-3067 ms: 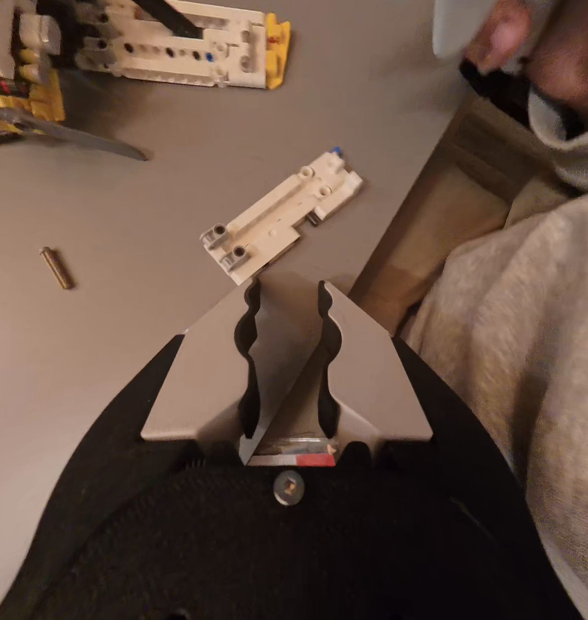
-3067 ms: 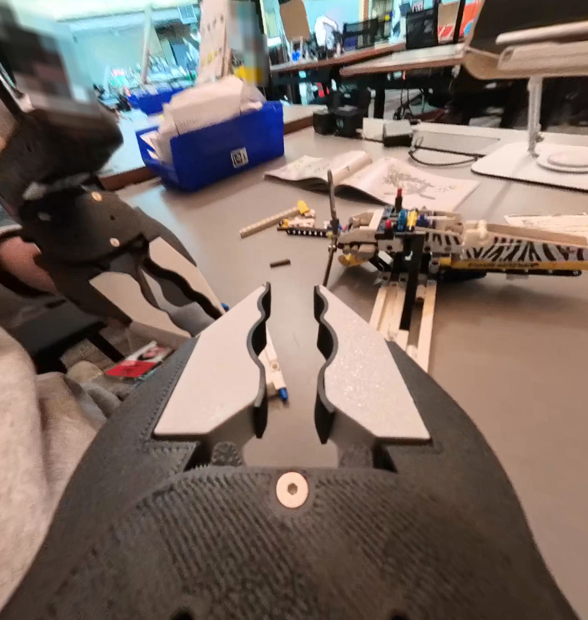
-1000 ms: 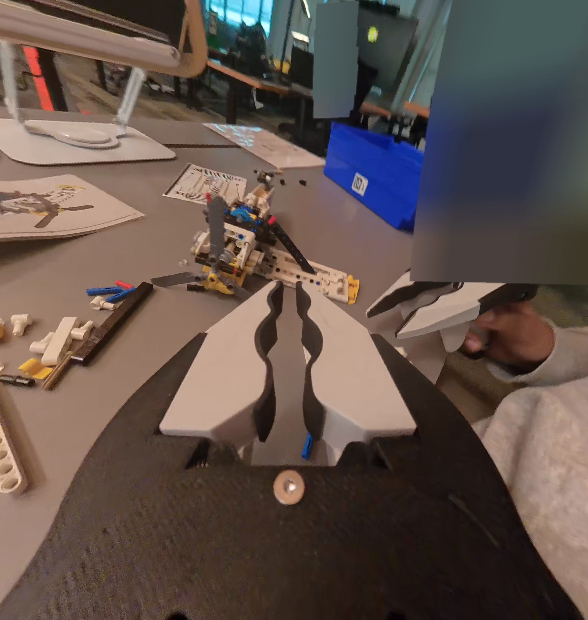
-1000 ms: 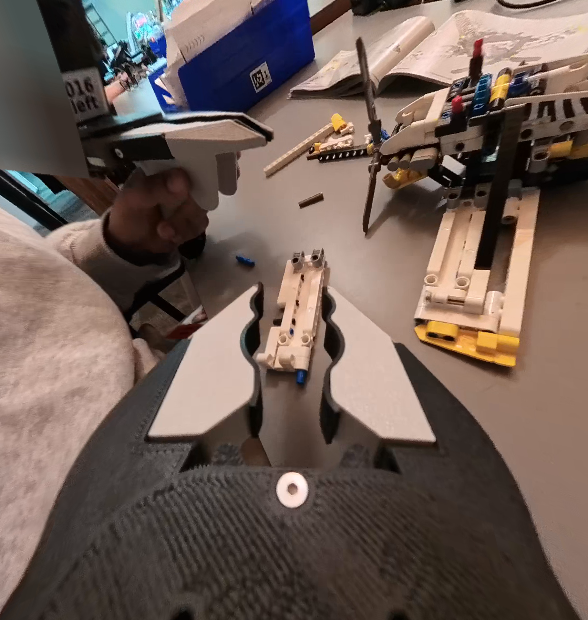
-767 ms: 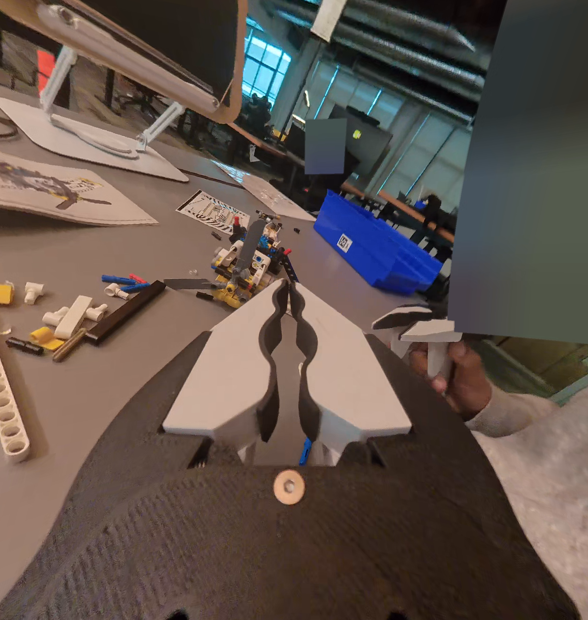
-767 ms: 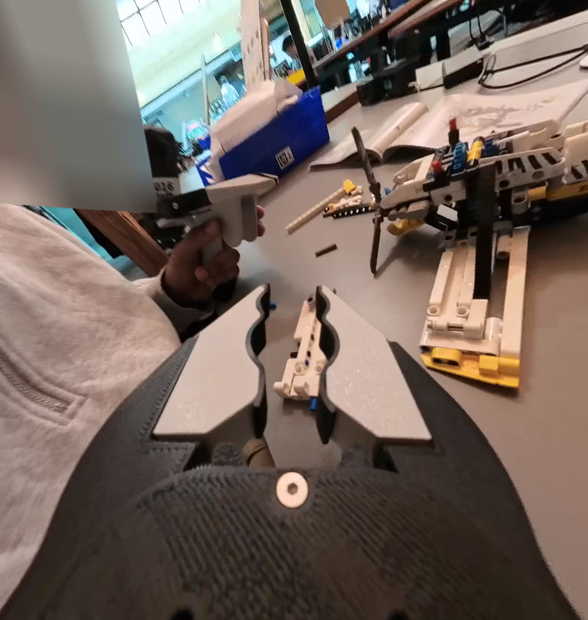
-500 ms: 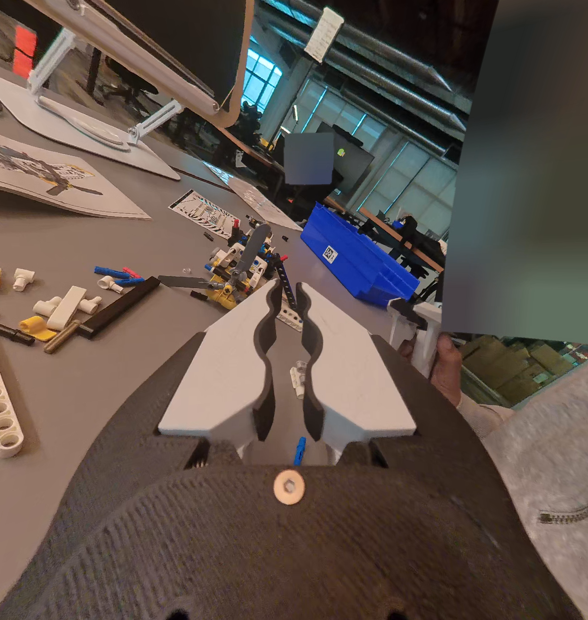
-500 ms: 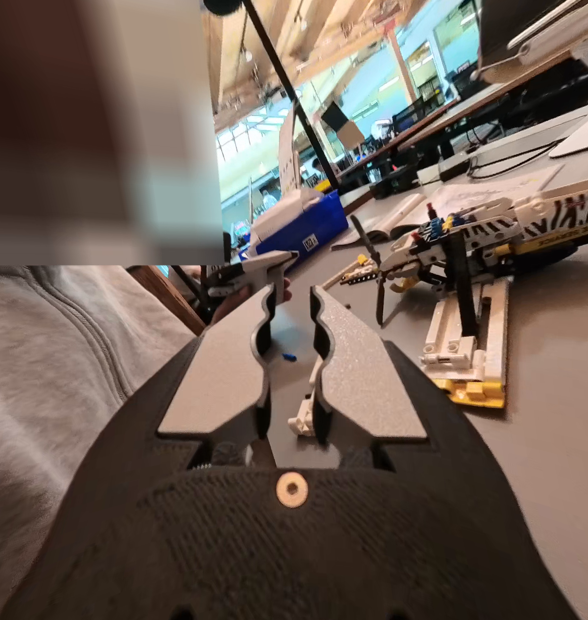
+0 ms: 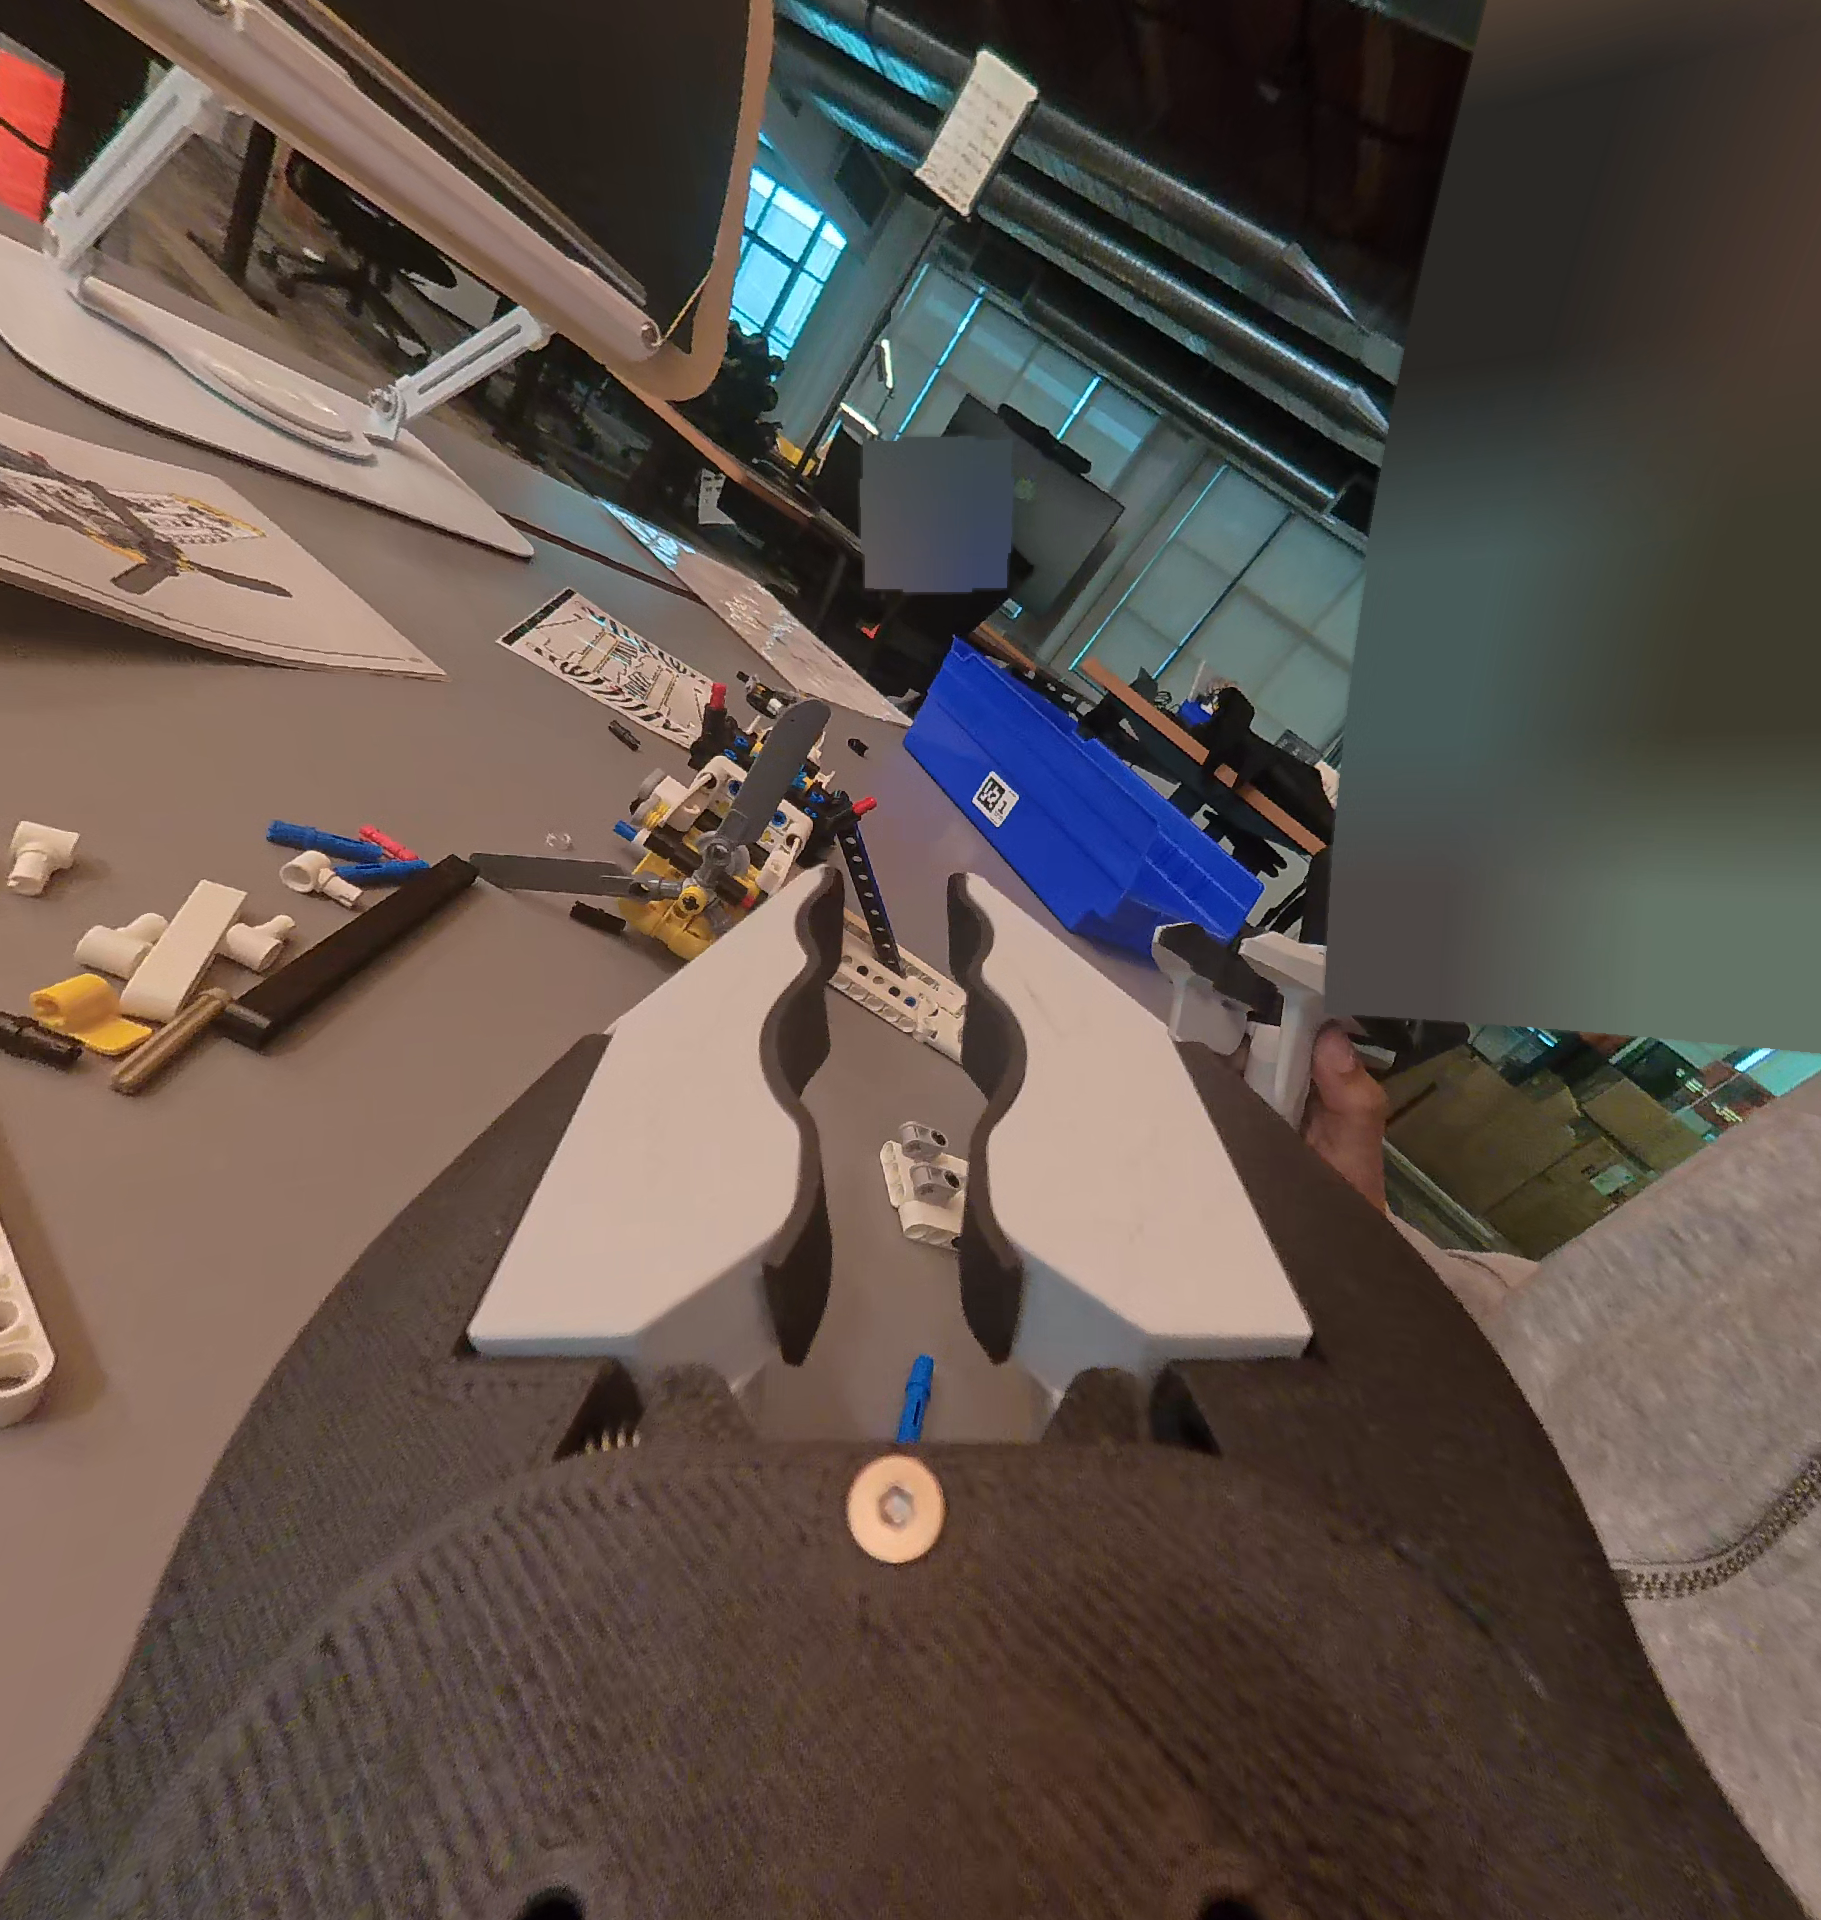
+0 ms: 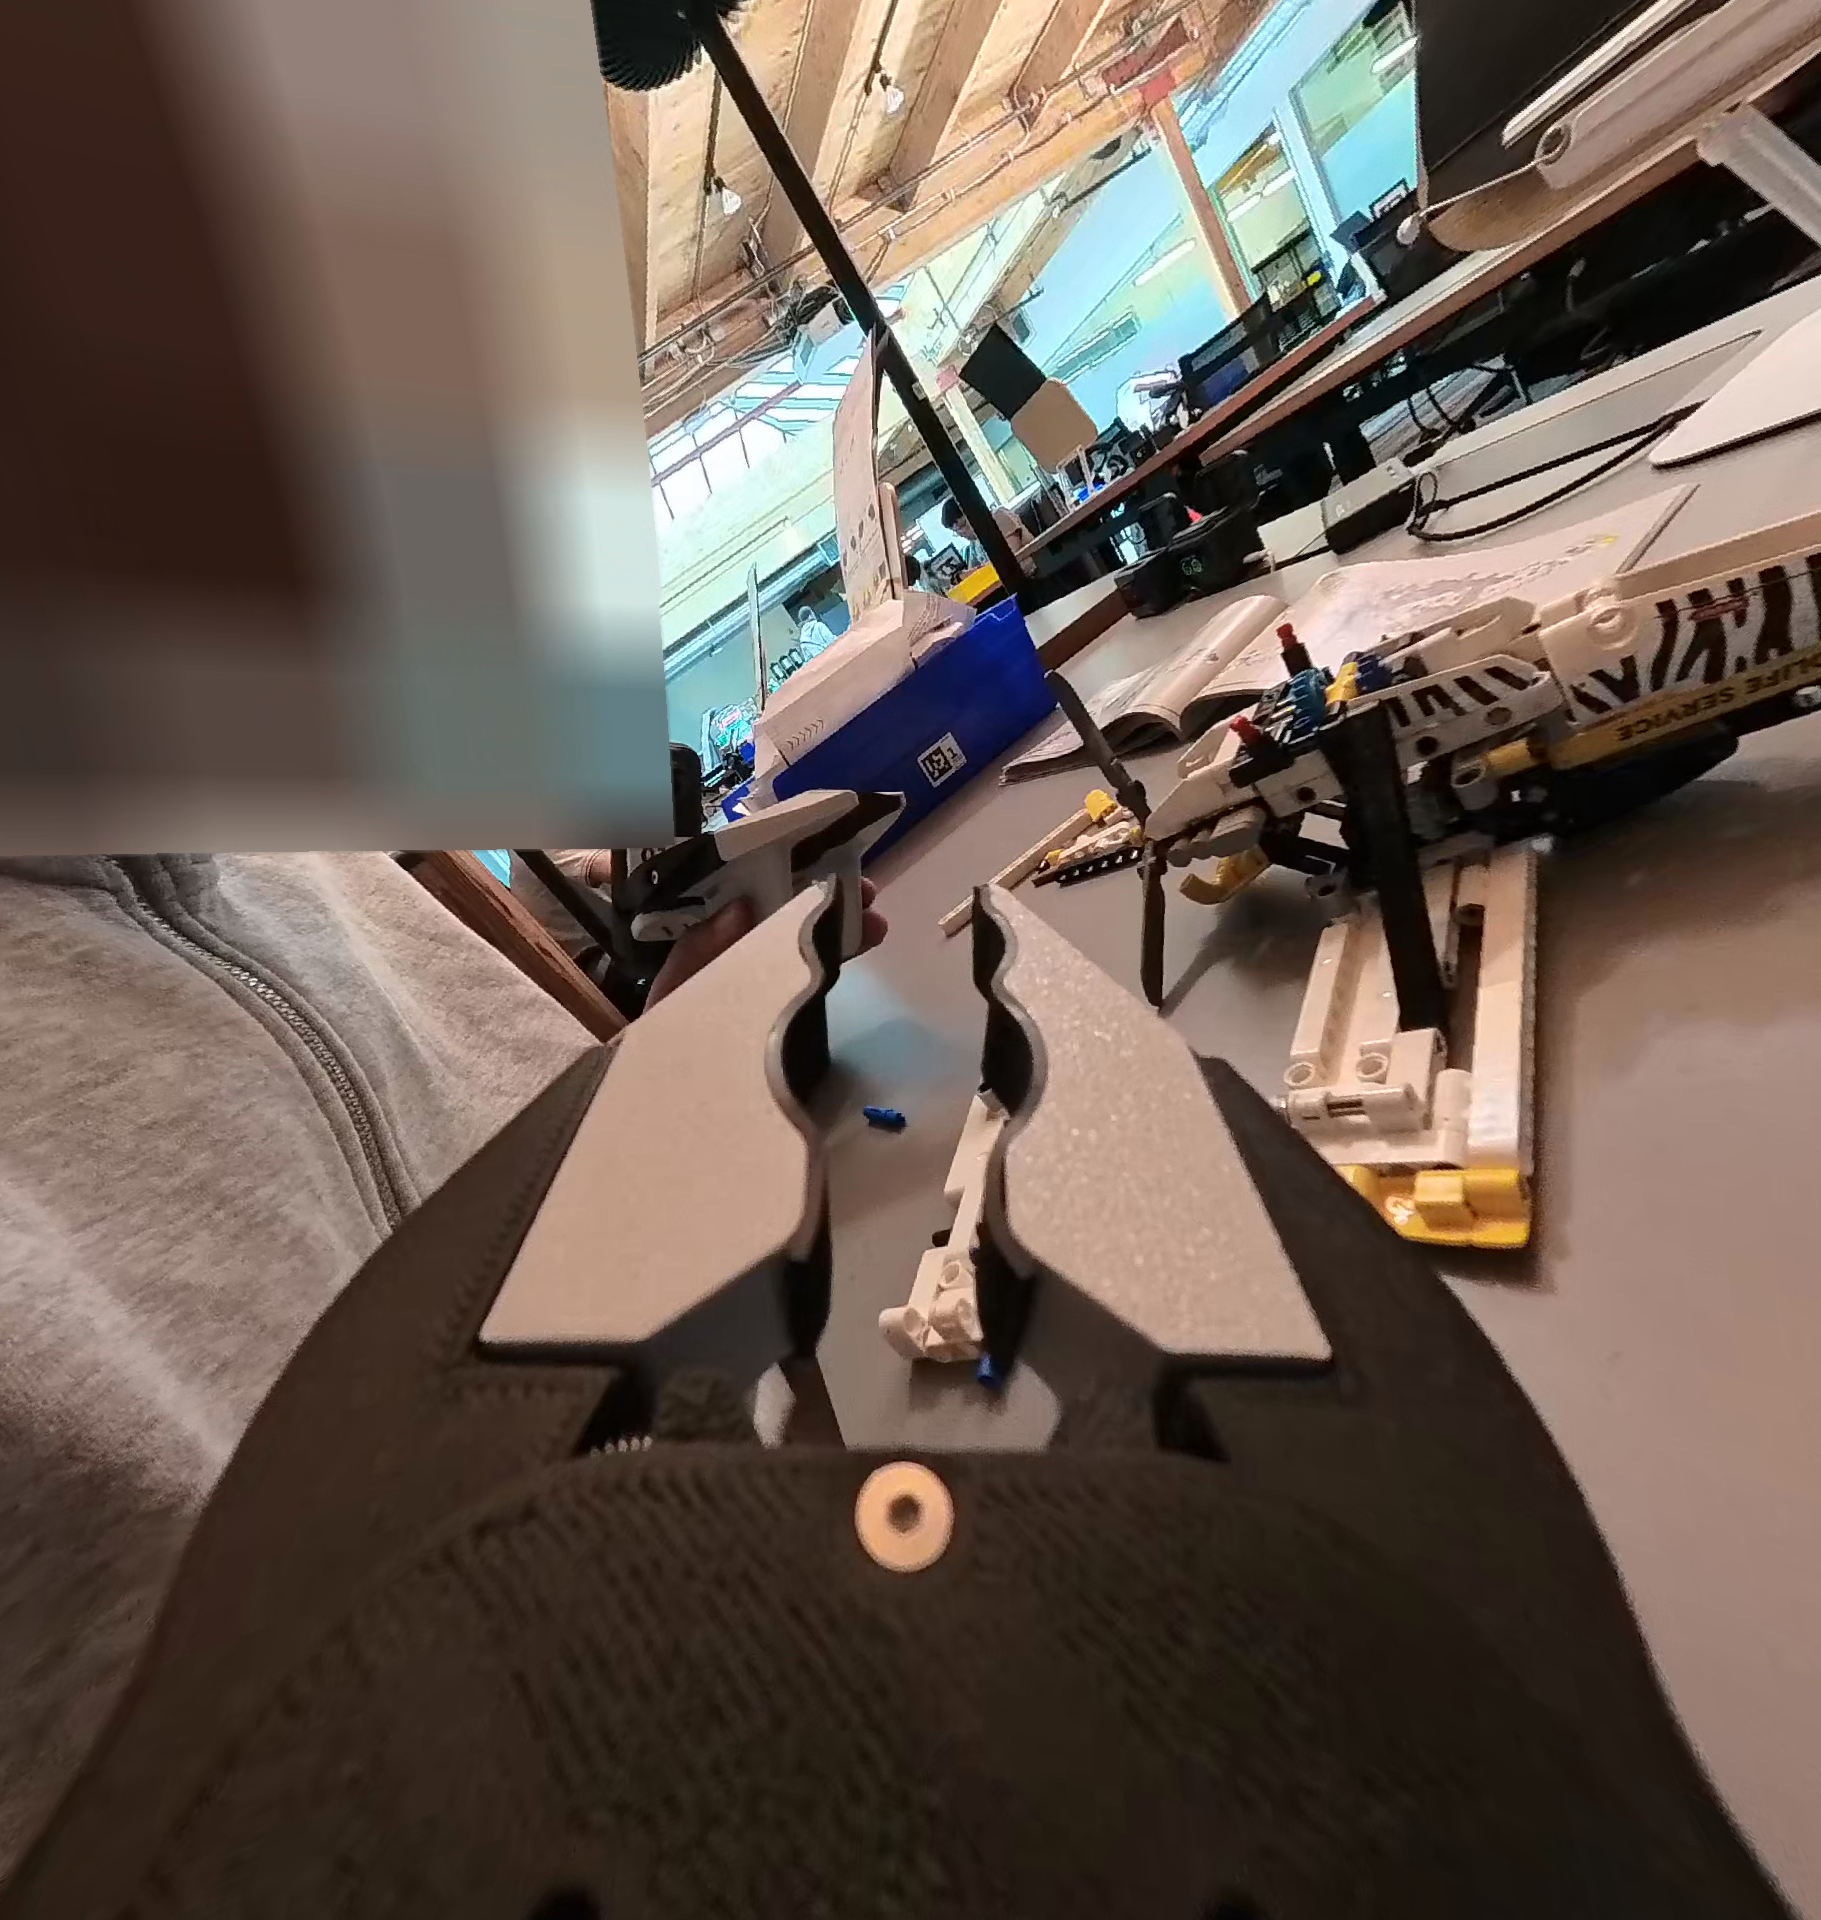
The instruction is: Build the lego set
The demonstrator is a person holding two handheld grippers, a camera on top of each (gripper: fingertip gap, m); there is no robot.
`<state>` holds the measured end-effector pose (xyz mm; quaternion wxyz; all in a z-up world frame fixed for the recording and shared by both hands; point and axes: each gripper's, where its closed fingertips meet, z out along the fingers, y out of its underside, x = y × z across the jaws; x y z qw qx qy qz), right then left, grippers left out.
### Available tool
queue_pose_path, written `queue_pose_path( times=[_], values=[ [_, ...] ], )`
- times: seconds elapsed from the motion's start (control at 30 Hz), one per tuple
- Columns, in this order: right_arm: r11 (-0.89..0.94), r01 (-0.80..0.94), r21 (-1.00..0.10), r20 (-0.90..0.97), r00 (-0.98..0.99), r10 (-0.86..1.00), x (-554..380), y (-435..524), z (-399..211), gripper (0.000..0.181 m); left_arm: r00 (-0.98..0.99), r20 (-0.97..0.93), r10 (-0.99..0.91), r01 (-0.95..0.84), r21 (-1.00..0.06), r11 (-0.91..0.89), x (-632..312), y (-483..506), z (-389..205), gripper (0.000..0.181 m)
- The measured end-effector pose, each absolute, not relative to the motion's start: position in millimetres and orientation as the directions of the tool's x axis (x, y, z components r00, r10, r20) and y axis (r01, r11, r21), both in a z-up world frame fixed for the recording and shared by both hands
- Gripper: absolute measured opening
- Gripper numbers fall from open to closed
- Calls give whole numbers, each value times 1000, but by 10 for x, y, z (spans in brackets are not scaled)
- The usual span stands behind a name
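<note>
**Hovering over the small white sub-assembly with both grippers empty**

Resting on the grey surface (image 9: 386, 1226), a small white sub-assembly (image 10: 953, 1242) lies lengthwise beside the right gripper's (image 10: 901, 914) right finger, partly hidden by it; whether they touch cannot be told. Both fingers of that gripper stand apart with nothing between their pads. A loose blue pin (image 10: 883, 1117) lies on the surface in the gap, farther out.

The left gripper (image 9: 890, 894) is likewise spread open and holds nothing. Between its fingers the grey-tipped end of the same white piece (image 9: 925, 1184) shows, lying flat, and a blue pin (image 9: 916, 1397) sits near the base of the fingers.

The larger lego model (image 10: 1405, 790), with zebra-striped panels, a grey propeller and a white-and-yellow float, stands to the right. Loose parts (image 9: 179, 956) lie scattered to the left: white connectors, a black beam, yellow pieces, a white holed beam. A blue bin (image 9: 1082, 821) and an open instruction booklet (image 10: 1207, 665) sit behind the model.
</note>
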<state>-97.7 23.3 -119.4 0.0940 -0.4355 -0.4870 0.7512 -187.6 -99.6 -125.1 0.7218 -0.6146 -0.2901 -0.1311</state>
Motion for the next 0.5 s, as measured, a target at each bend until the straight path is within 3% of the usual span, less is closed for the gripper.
queue_pose_path(
  times=[0.5],
  values=[
    [-506,251,-825,-539,-618,573,-938,240,-1154,25,801,572,173,539,-817,205,-1866,-990,-1251,18]
  ],
)
